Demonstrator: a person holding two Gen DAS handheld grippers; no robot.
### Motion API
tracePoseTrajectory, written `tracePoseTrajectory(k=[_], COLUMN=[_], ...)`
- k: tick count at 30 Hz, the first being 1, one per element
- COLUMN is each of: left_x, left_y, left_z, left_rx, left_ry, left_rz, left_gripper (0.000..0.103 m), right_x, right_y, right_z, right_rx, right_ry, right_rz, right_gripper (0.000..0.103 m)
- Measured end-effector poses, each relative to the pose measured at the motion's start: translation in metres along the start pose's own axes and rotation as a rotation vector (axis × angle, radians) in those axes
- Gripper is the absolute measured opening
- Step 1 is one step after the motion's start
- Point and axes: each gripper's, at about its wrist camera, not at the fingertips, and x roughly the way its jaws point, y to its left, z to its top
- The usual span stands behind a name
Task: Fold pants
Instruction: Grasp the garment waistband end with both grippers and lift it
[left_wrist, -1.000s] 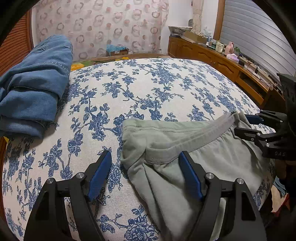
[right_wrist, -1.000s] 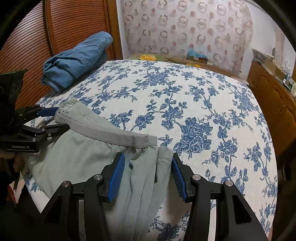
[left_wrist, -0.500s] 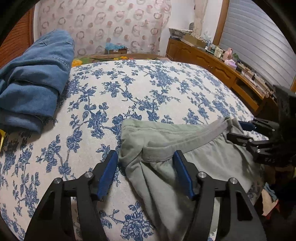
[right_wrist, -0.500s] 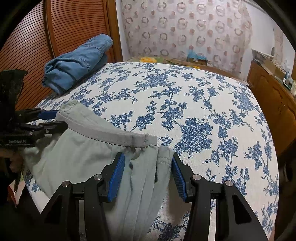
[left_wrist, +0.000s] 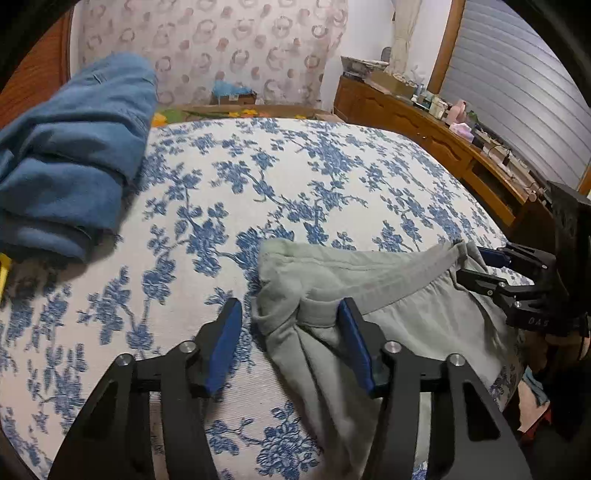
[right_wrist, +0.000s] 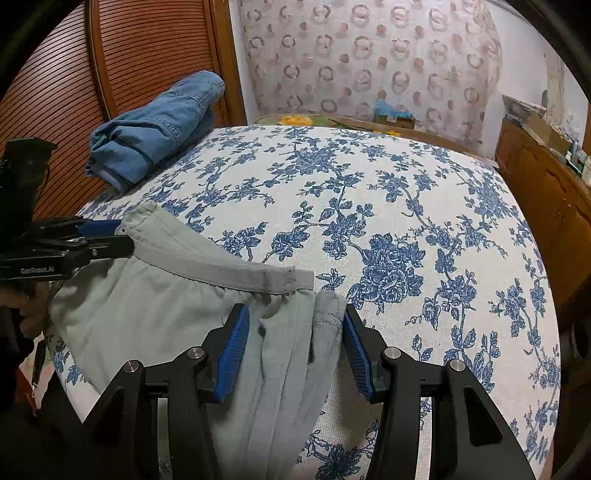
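Grey-green pants (left_wrist: 369, 280) lie on the near edge of the floral bed (left_wrist: 280, 177), waistband up, legs hanging over the edge. My left gripper (left_wrist: 290, 314) is open, its jaws astride the bunched left waistband corner. My right gripper (right_wrist: 295, 317) is open, its jaws astride the right waistband corner (right_wrist: 291, 280). The pants also show in the right wrist view (right_wrist: 147, 302). Each gripper shows in the other's view: the right (left_wrist: 480, 266) and the left (right_wrist: 110, 236), both at the waistband ends.
Folded blue jeans (left_wrist: 74, 147) lie at the far left of the bed, also in the right wrist view (right_wrist: 155, 125). A wooden cabinet with clutter (left_wrist: 443, 122) runs along the right side. A ribbed wooden door (right_wrist: 110, 74) stands behind the jeans.
My left gripper has moved forward over the waistband corner and its jaws have narrowed. The right gripper has barely moved.
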Motion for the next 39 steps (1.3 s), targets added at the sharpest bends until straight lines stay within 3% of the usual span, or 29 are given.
tracePoseTrajectory(k=[4, 10, 15, 39], left_x=[-0.001, -0.01, -0.024, -0.099], left_y=[-0.002, -0.009, -0.02, -0.049], left_z=[-0.002, -0.002, -0.001, 0.029], left_rx=[-0.003, 0.01, 0.037, 0.119], left_ry=[-0.009, -0.034, -0.074, -0.289], left_rz=[-0.045, -0.036, -0.029, -0.023], left_gripper=[0.03, 0.021, 0.019, 0.017], right_x=[-0.002, -0.003, -0.007, -0.093], right_y=[0.001, -0.002, -0.005, 0.011], right_z=[0.0, 0.0, -0.004, 0.006], right_rx=[-0.001, 0.012, 0.039, 0.02], right_ry=[0.0, 0.012, 0.008, -0.253], right_rz=[0.007, 0.023, 0.057, 0.036], right_gripper=[0.036, 0.027, 0.016, 0.014])
